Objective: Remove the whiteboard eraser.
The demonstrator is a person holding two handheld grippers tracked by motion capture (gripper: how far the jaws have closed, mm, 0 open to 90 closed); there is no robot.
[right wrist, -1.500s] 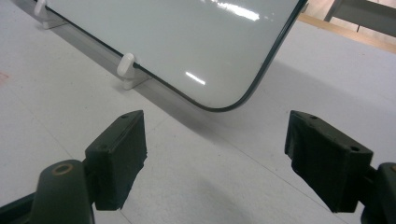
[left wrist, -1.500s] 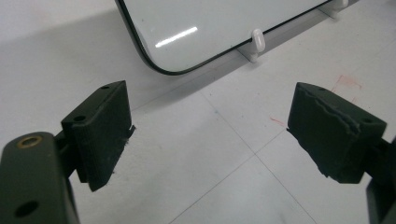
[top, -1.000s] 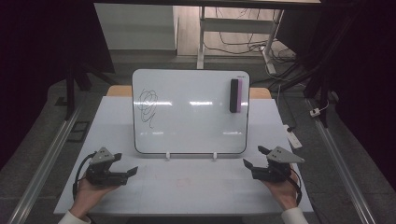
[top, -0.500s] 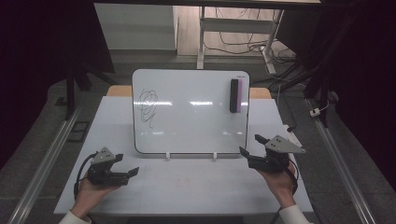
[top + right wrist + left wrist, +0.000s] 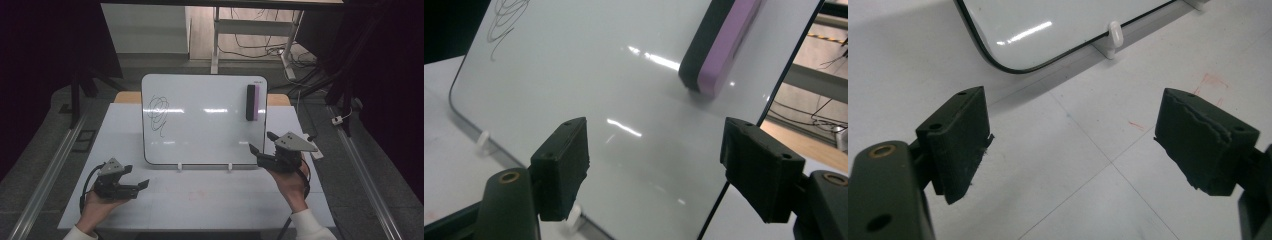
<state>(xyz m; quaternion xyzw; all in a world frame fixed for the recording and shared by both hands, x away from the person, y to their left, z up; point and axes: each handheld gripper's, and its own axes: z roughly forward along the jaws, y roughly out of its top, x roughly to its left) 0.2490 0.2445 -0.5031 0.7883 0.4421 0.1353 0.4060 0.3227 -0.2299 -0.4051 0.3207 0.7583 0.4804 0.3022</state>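
Seemingly bound for the eraser at the whiteboard's two o'clock corner, the right gripper, jaws spread and just narrowing on nothing, should approach squarely; the left gripper rests open.

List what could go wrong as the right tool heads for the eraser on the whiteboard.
The whiteboard stands propped on two small white clips; a push from the right tool could tip or slide it. The eraser sits near the board's right edge, so a jaw could catch that edge. A careless sweep might miss the scribble at far left.
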